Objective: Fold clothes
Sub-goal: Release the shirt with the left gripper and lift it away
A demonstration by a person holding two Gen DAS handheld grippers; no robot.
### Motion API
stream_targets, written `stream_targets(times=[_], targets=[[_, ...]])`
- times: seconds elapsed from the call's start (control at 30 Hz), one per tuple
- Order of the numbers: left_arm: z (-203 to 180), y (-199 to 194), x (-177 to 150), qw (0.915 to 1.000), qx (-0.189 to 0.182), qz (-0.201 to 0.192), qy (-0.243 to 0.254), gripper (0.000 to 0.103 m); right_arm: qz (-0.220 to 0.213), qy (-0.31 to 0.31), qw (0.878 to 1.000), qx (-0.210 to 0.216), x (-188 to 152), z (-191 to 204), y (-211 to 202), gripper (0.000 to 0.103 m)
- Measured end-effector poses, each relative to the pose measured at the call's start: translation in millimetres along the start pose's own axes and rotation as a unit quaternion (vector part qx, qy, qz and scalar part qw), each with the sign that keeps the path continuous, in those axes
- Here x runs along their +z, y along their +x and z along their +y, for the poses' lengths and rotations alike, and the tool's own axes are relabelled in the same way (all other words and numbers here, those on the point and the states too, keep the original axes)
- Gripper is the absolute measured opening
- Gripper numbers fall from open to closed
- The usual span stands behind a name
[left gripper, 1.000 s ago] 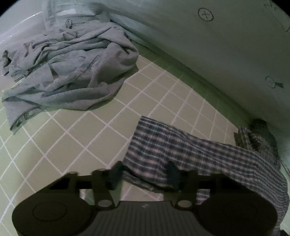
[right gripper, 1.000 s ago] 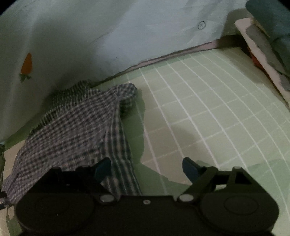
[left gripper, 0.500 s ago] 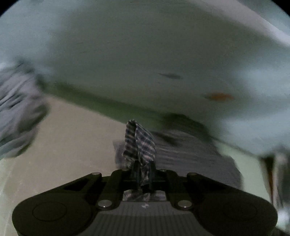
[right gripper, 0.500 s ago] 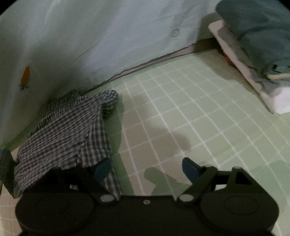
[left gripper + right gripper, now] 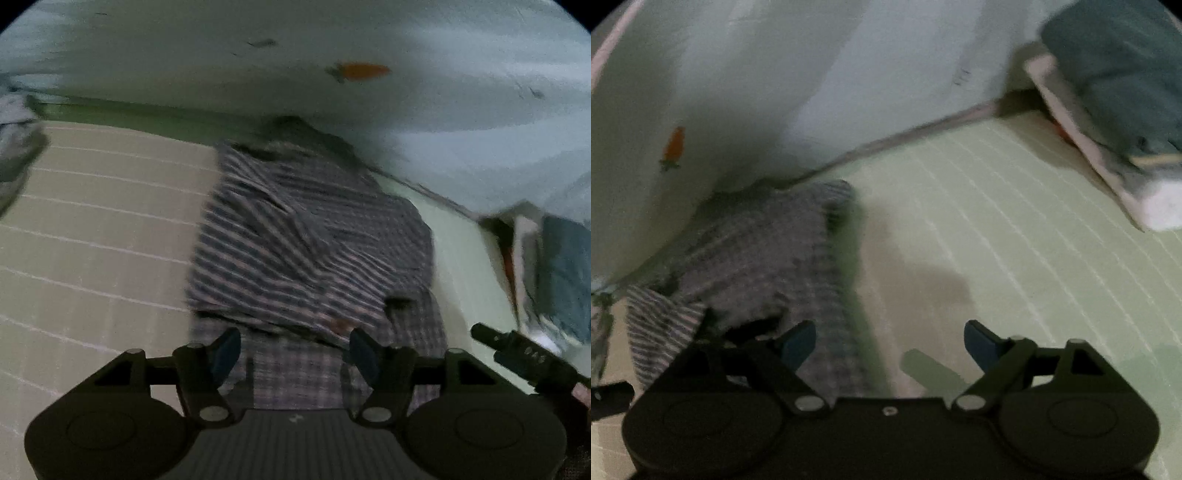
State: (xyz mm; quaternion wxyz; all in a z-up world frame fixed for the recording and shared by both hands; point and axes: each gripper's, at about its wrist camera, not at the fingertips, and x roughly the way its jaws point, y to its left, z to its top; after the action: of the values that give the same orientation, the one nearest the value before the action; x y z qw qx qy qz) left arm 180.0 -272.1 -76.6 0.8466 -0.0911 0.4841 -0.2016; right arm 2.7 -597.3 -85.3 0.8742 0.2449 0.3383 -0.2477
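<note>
On the far left we see a crumpled grey garment at the edge of the green grid-patterned mat, well apart from the work; we judge it is set aside there, though whether it awaits folding we cannot tell. Next comes our left hand-held gripper, its fingers spread wide and holding nothing, poised over the near edge of the checked shirt. The shirt lies on the mat with its far end against the pale sheet printed with a carrot. One layer of the shirt is laid over another, so a lighter strip of cloth shows at the near hem below the upper layer; we read that as a fold in place, and the open fingers fit either a release or a reach for the next edge. The cloth looks thin and limp, rumpled with diagonal creases, its plaid of dark and pale stripes smeared by motion blur. Further right, our right hand-held gripper is also wide open and empty, hovering over bare mat just beside the shirt's right edge. At the far right a stack of folded textiles rests on the mat, probably kept clear of the folding area
</note>
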Motion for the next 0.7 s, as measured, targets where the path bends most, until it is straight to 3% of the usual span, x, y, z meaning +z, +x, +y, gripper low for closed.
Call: stream_targets(times=[0.2, 0.37, 0.43, 0.47, 0.5, 0.53, 0.57, 0.6, 0.7], targets=[[31, 12, 8, 0.9963, 0.071, 0.009, -0.049, 0.072, 0.000, -0.054, 0.996, 0.075, 16, 59, 20, 0.088], [48, 19, 11, 0.9942, 0.074, 0.021, -0.076, 0.072, 0.026, -0.095, 0.985, 0.145, 18, 104, 42, 0.087], [48, 17, 12, 0.9941, 0.075, 0.018, -0.076, 0.072, 0.040, -0.108, 0.979, 0.169, 14, 117, 50, 0.077], [47, 13, 12, 0.9943, 0.075, 0.013, -0.074, 0.072, 0.041, -0.112, 0.978, 0.172, 11, 118, 47, 0.067], [45, 9, 13, 0.9945, 0.075, 0.008, -0.072, 0.072, 0.042, -0.116, 0.977, 0.175, 8, 119, 45, 0.047], [44, 3, 11, 0.9947, 0.075, 0.002, -0.071, 0.072, 0.042, -0.120, 0.976, 0.178, 4, 120, 42, 0.036], [42, -4, 9, 0.9948, 0.074, -0.004, -0.069, 0.072, 0.043, -0.125, 0.975, 0.181, 1, 122, 40, 0.016], [40, -12, 7, 0.9949, 0.074, -0.011, -0.068, 0.072, 0.044, -0.129, 0.974, 0.183, -2, 123, 37, 0.003], [33, -34, -4, 0.9946, 0.070, -0.028, -0.072, 0.072, 0.021, -0.125, 0.973, 0.193, -9, 117, 8, 0.003]])
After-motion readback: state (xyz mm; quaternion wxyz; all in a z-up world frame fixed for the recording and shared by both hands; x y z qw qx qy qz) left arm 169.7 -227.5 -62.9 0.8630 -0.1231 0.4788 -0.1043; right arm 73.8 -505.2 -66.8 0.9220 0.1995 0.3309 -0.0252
